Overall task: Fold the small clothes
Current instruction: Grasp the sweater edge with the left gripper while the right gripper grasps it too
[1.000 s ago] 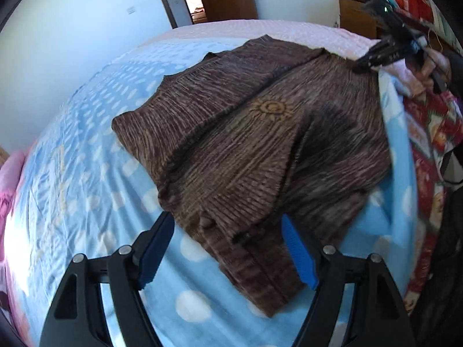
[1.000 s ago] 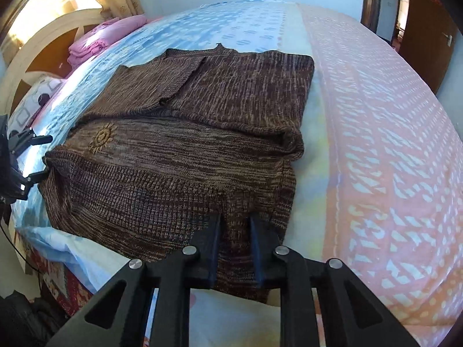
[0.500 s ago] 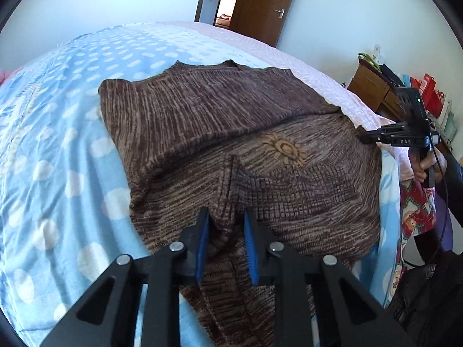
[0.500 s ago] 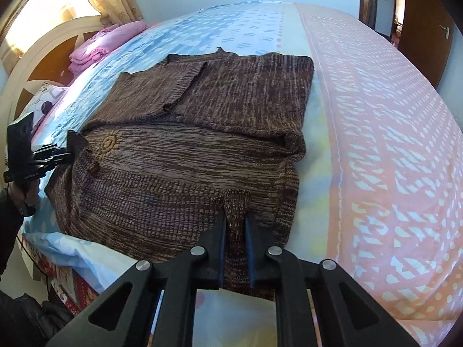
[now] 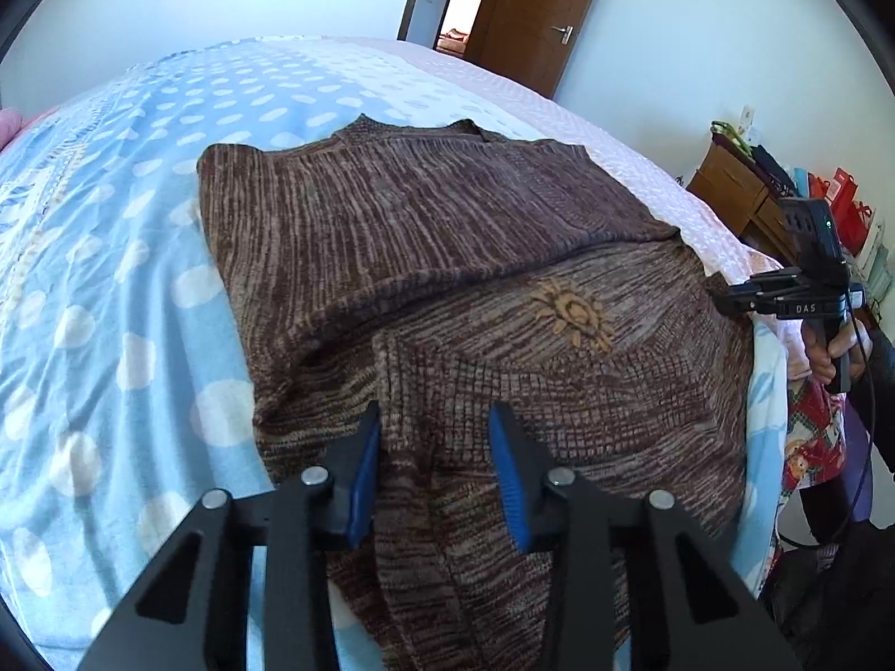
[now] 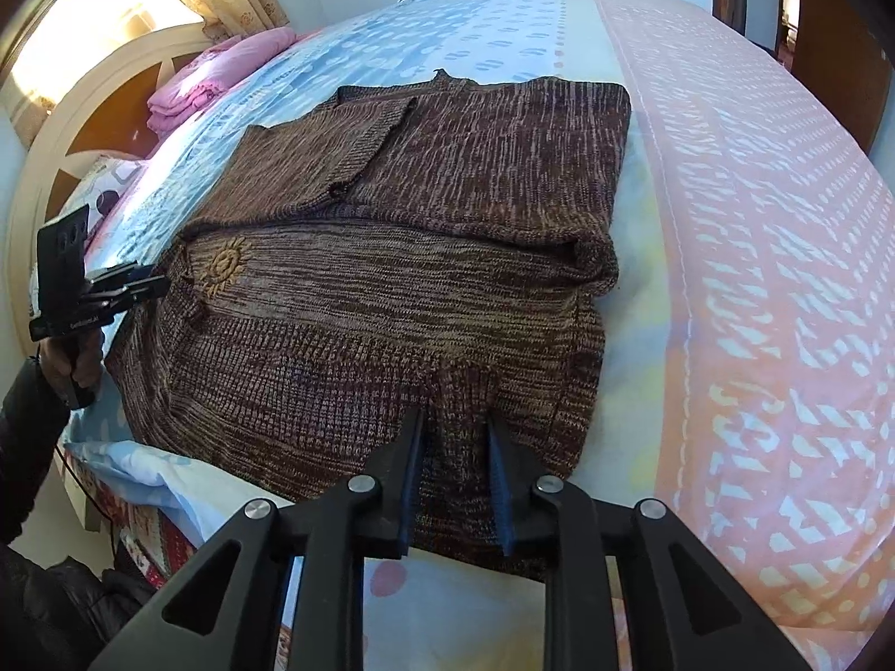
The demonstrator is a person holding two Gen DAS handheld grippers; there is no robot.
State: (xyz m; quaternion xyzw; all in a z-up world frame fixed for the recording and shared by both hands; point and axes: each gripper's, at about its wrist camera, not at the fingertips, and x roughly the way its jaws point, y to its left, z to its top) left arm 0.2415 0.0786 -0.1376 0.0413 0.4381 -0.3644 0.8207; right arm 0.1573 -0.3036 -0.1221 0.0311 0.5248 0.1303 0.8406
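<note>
A brown knit sweater (image 5: 447, 257) with a tan sun patch (image 5: 570, 316) lies on the bed, its lower half folded up over the upper half. It also shows in the right wrist view (image 6: 425, 257). My left gripper (image 5: 436, 436) sits low over one corner of the folded edge, jaws parted with a ridge of knit between them. My right gripper (image 6: 453, 442) sits over the opposite corner, jaws slightly parted around a small fold of knit. Each gripper shows in the other's view: the right one (image 5: 783, 296) and the left one (image 6: 112, 291).
The bed has a blue dotted sheet (image 5: 112, 257) and a pink patterned part (image 6: 755, 223). Folded pink clothes (image 6: 212, 78) lie by the headboard (image 6: 72, 128). A wooden cabinet with bags (image 5: 744, 190) and a brown door (image 5: 531, 11) stand beyond the bed.
Both grippers carried the sweater's lower edge up over the body while shut on it. Their jaws have now parted and the fold lies flat on the bed.
</note>
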